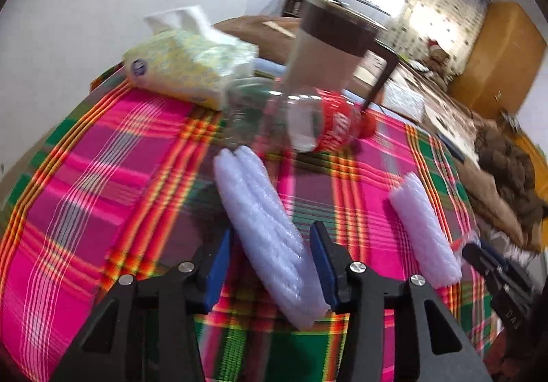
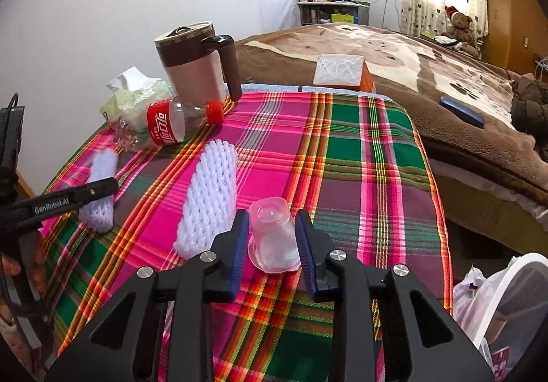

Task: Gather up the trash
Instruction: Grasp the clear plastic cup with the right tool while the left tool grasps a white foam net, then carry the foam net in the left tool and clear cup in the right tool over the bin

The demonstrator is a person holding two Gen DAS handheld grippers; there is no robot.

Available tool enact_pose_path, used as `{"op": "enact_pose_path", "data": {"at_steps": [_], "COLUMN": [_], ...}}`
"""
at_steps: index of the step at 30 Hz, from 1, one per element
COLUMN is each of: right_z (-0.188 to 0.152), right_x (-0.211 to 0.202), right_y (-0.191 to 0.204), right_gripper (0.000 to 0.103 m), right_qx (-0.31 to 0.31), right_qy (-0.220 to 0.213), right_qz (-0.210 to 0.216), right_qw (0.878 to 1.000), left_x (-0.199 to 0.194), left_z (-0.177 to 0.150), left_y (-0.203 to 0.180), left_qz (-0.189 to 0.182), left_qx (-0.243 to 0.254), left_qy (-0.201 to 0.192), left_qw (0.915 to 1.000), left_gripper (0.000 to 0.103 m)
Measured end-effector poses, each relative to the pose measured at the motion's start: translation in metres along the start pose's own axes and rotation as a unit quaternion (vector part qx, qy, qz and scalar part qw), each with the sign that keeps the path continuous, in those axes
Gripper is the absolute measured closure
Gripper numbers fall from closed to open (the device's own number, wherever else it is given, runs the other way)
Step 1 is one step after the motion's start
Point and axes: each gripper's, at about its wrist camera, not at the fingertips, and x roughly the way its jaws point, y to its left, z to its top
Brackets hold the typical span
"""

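Left claw (image 1: 272,245) sat low over the plaid-covered surface (image 1: 102,176), pointing forward and slightly down, jaws released wide on either side of a white foam net sleeve (image 1: 267,238). The sleeve lay flat between the blue pads, not visibly pinched; that view was motion-blurred. Right claw (image 2: 272,233) was level with the surface, also angled forward, jaws spread around an upturned clear plastic cup (image 2: 272,238). Whether the pads touched the cup was hard to tell; no squeeze showed, so it read as released.

A second foam net sleeve (image 2: 209,200) lay just left of the cup, between the two claws. Further back, an empty cola bottle (image 2: 167,127) with a red label and cap lay on its side, touching a tissue pack (image 2: 133,98). A brown lidded mug (image 2: 198,63) stood upright behind the bottle. The left claw showed at the left edge of the right wrist view, held side-on over its sleeve. A white bin with a bag (image 2: 507,300) stood off the surface's right edge, beside the bed (image 2: 445,80).
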Motion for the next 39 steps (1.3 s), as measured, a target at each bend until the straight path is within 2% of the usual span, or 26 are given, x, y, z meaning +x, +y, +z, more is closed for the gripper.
{"op": "enact_pose_path", "data": {"at_steps": [3, 10, 13, 14, 15, 18, 39], "right_z": [0.000, -0.002, -0.002, -0.002, -0.001, -0.002, -0.014], "right_x": [0.000, -0.001, -0.001, -0.001, -0.001, -0.002, -0.040], "right_y": [0.000, -0.002, -0.003, -0.003, -0.003, -0.003, -0.005], "right_gripper": [0.074, 0.074, 0.074, 0.074, 0.074, 0.074, 0.075], "right_qx": [0.001, 0.005, 0.007, 0.007, 0.008, 0.010, 0.029], "right_qy": [0.000, -0.005, -0.004, -0.004, -0.005, -0.007, -0.043], "right_qz": [0.001, 0.004, 0.006, 0.007, 0.006, 0.006, 0.008], "right_qw": [1.000, 1.000, 1.000, 1.000, 1.000, 1.000, 0.999], "left_x": [0.004, 0.005, 0.003, 0.003, 0.003, 0.000, -0.052], "left_z": [0.000, 0.001, 0.001, 0.001, 0.001, 0.000, -0.031], "left_y": [-0.002, 0.004, 0.002, 0.001, -0.001, -0.004, -0.047], "left_qz": [-0.008, 0.022, 0.024, 0.025, 0.027, 0.017, -0.026], "left_qx": [0.007, -0.005, -0.004, 0.000, 0.007, 0.010, 0.078], "left_qy": [0.013, 0.007, 0.003, 0.005, 0.005, 0.004, -0.019], "left_qw": [0.9999, 0.9997, 0.9997, 0.9997, 0.9996, 0.9998, 0.9964], "left_gripper": [0.055, 0.054, 0.054, 0.058, 0.067, 0.073, 0.074]}}
